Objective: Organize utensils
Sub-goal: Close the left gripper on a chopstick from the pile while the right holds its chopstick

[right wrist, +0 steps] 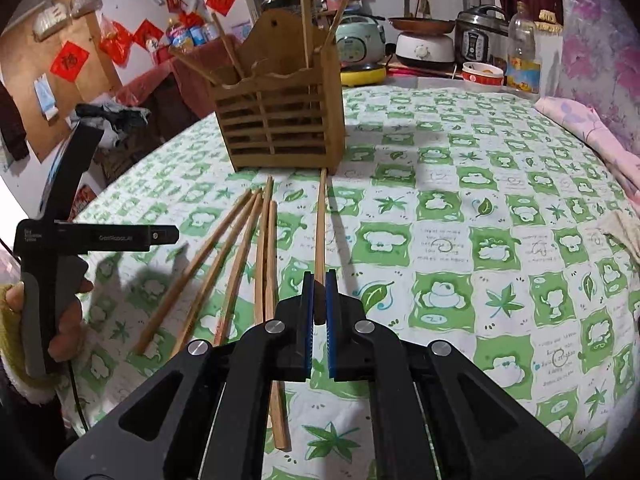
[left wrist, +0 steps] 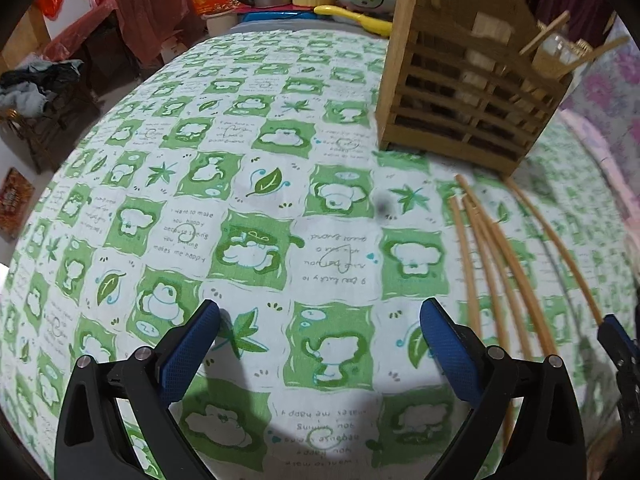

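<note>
One tabletop (right wrist: 500, 208) in a green-print cloth carries the wooden holder (right wrist: 280, 128), already holding several sticks. Five loose chopsticks (right wrist: 240, 256) lie in front of it. The right claw (right wrist: 319, 300) is clenched on a single chopstick (right wrist: 320, 224) at its near end; lift it clear, tip it upright, then lower into a compartment. The left claw (left wrist: 320, 344) hangs released, empty.

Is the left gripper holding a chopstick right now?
No: the left gripper stands wide open over the bare tablecloth, with the loose chopsticks lying off to its side.
</note>
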Tool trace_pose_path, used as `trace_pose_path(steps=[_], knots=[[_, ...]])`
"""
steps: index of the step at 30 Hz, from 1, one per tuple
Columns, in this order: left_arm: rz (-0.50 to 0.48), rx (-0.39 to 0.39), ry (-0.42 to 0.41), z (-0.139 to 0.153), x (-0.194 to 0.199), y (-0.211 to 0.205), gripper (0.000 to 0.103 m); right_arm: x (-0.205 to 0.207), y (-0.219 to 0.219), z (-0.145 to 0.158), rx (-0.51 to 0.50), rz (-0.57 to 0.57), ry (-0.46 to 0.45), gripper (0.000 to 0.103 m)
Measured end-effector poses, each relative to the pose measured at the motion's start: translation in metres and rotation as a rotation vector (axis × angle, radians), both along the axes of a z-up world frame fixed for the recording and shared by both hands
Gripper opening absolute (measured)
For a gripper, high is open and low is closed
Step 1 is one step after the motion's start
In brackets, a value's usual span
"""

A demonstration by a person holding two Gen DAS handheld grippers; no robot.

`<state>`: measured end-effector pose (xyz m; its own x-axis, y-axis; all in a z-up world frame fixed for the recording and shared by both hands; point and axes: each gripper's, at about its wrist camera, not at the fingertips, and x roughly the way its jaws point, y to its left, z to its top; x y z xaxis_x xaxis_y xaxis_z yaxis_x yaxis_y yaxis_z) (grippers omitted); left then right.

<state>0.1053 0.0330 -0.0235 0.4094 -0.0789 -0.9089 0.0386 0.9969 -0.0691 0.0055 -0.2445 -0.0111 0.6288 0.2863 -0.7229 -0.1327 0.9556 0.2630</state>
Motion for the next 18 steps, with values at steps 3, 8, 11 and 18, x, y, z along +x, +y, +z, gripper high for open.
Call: trace_pose_path(steps=[3, 8, 11, 18], knots=[[-0.011, -0.056, -0.020, 0.007, -0.004, 0.003, 0.098, -0.001, -0.006, 0.002, 0.033, -0.010, -0.009, 0.006], [-0.071, -0.097, -0.050, 0.015, -0.014, -0.004, 0.094, -0.002, -0.014, 0.004, 0.078, -0.022, -0.014, 0.006], [-0.165, -0.096, -0.031, 0.013, -0.029, -0.022, 0.090, -0.002, -0.019, 0.006, 0.103, -0.030, -0.017, 0.006], [-0.329, -0.085, -0.034, 0.014, -0.081, -0.054, 0.087, 0.000, -0.022, 0.005, 0.118, -0.037, -0.009, 0.007]])
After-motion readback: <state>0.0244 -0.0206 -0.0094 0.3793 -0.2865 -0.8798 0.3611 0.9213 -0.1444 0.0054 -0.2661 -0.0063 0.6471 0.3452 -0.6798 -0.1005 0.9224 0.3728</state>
